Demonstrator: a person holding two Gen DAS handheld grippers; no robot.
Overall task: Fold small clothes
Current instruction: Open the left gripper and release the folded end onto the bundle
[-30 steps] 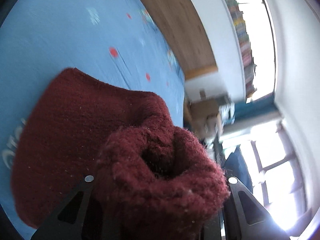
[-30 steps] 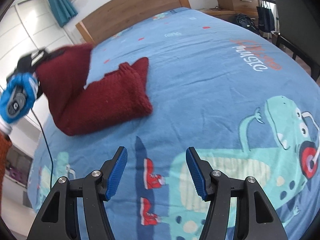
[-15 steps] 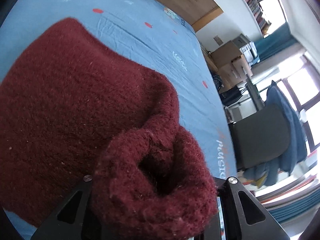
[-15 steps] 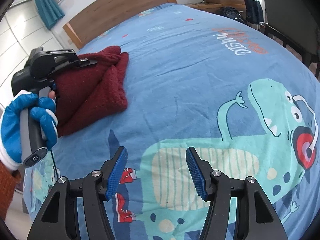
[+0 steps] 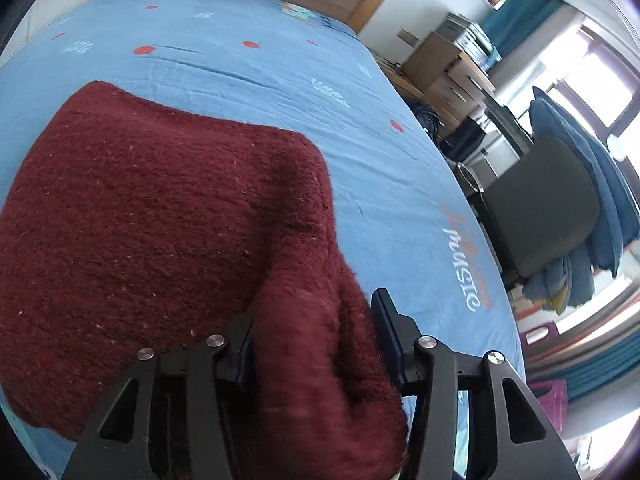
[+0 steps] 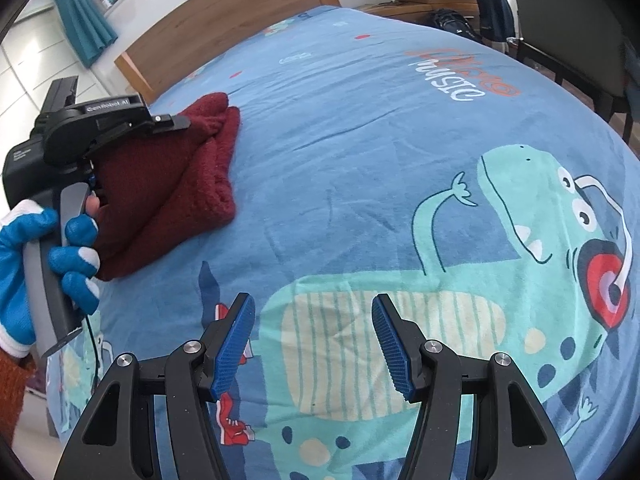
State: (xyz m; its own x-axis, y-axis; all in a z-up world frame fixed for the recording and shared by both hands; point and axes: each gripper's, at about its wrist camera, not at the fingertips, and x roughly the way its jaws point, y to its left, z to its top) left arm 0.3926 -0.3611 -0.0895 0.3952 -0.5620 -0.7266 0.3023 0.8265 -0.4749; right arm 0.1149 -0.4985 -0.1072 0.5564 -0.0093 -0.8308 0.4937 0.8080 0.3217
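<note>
Sweater (image 5: 160, 216): dark red, fuzzy knit, folded over on itself on the blue bedsheet (image 5: 248, 68); in the right wrist view (image 6: 176, 184) it lies at the left side of the bed, well apart from the right gripper, with doubled layers showing along its right edge.
Left gripper (image 5: 316, 344): a bunched fold of the sweater sits between its two fingers; the fingers stand apart with the knit filling the gap, and whether they press on it cannot be told.
Left hand (image 6: 48, 256): in a blue and white glove, wrapped round the grey handle of the left gripper (image 6: 120, 128), whose black body sits over the near-left part of the sweater.
Right gripper (image 6: 314, 340): blue ribbed pads (image 6: 236, 344) spread wide, nothing between them, hovering above the bedsheet (image 6: 360, 152) over the striped belly of the printed dinosaur (image 6: 500, 264).
Print: the word "music" (image 6: 456, 80) beyond the dinosaur, small red sneakers (image 6: 232, 424) near the right gripper's left finger.
Headboard (image 6: 224, 28): light wood, at the far end of the bed.
Chair (image 5: 544, 208): dark, beside the bed, with blue fabric draped over its back.
Drawers (image 5: 452, 68): wooden, by the far corner of the bed.
Curtain (image 6: 84, 32): teal, hanging left of the headboard.
</note>
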